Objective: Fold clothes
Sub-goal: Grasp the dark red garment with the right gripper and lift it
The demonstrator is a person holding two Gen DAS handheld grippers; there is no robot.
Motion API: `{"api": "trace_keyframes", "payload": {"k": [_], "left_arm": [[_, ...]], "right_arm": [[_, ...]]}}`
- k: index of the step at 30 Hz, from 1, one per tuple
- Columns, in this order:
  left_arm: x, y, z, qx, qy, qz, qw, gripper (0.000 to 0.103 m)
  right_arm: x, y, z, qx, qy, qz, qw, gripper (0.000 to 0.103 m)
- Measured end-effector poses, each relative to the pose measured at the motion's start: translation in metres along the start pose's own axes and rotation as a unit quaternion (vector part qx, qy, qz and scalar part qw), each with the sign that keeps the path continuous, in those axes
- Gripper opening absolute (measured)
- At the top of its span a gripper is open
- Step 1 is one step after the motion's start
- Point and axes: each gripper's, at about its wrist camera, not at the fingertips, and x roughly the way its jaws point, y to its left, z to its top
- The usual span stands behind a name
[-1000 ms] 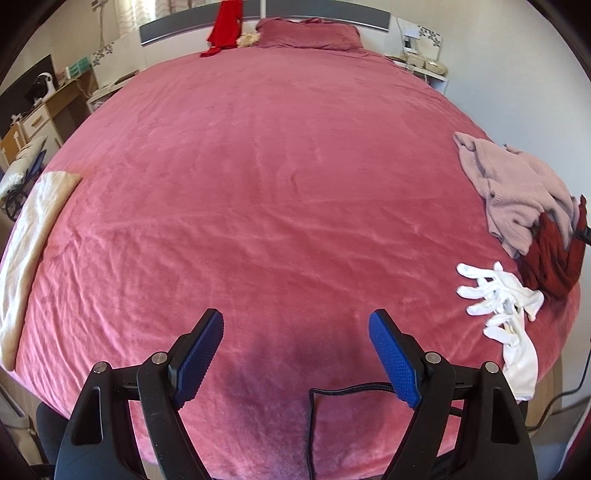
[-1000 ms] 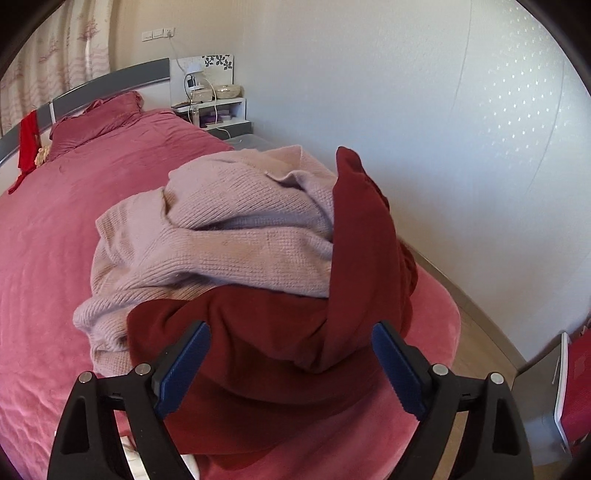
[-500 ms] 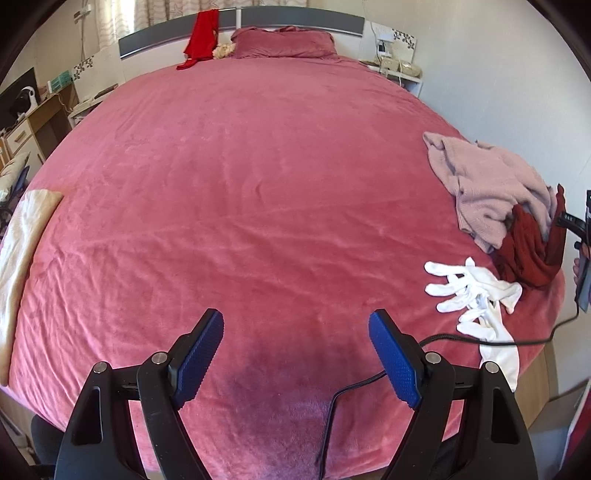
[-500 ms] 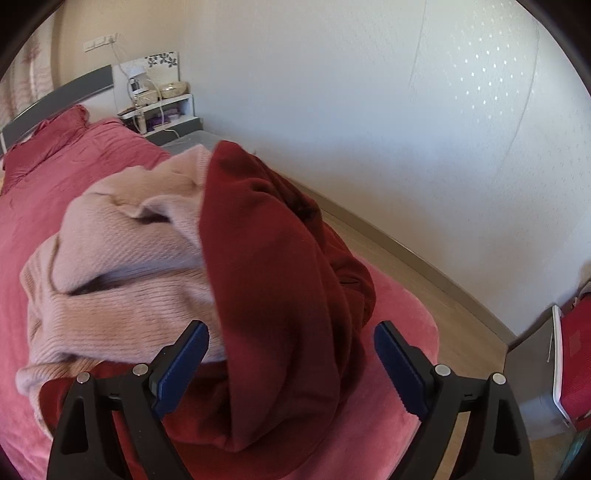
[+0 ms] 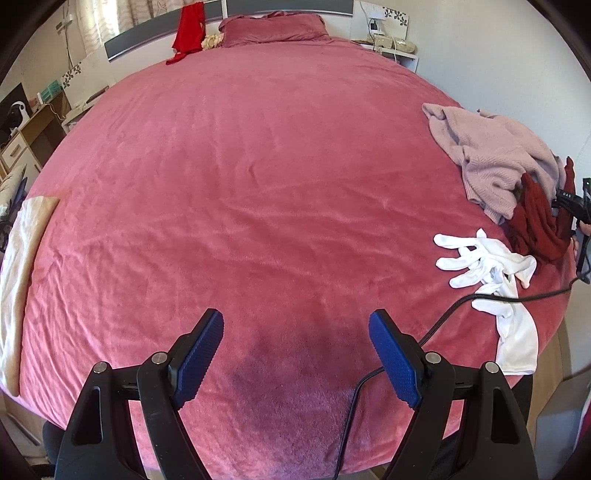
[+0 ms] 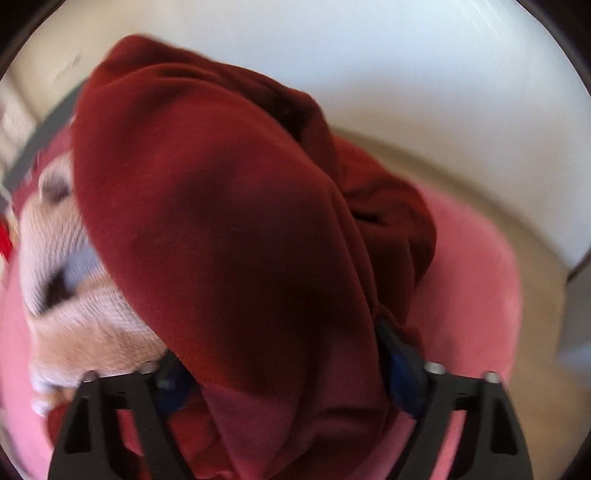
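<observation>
Left tongs (image 5: 296, 354): blue ribbed pads apart, nothing between them, hovering over the near edge of the pink velvet bedspread (image 5: 236, 192). A black cable (image 5: 436, 325) runs from beside the right-hand pad across to the far right.

Right tongs (image 6: 291, 373): fingers spread wide, dark red fleece garment (image 6: 236, 221) bunched between and over them, hiding most of both pads. Cloth fills the gap, but I can't tell whether the pads are actually pinching it. View is motion-blurred.

Outward from the right tongs: pale pink knitted sweater (image 6: 85, 317) just left of and partly under the red garment, touching it. Bedspread edge to the right, then floor and white wall beyond.

From the left tongs: same pile sits far right, at the bed's edge, with the sweater (image 5: 495, 158) beyond the red garment (image 5: 535, 225). White cotton gloves (image 5: 484, 258) lie just this side of the pile, cable crossing them. Cream folded cloth (image 5: 22, 266) lies far left on the bed edge. Pillow (image 5: 273, 27) and a bright red garment (image 5: 188, 31) sit at the headboard, straight ahead.
</observation>
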Motion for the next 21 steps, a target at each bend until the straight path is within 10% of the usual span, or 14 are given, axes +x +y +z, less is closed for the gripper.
{"api": "trace_keyframes", "payload": {"k": [2,3,21], "left_arm": [[0.001,0.0,0.001,0.001,0.001,0.0,1.0,0.083],[0.001,0.001,0.0,0.002,0.001,-0.001,1.0,0.083],[-0.029,0.043,-0.003,-0.041,-0.04,-0.041,0.9976,0.083]], "right_arm": [[-0.006,-0.01,-0.005,0.032,-0.008,0.016,0.999,0.023],[-0.009,-0.016,-0.009,0.048,-0.014,0.028,0.998,0.019],[-0.179,-0.061,-0.04,0.153,-0.095,0.292,0.939,0.013]]}}
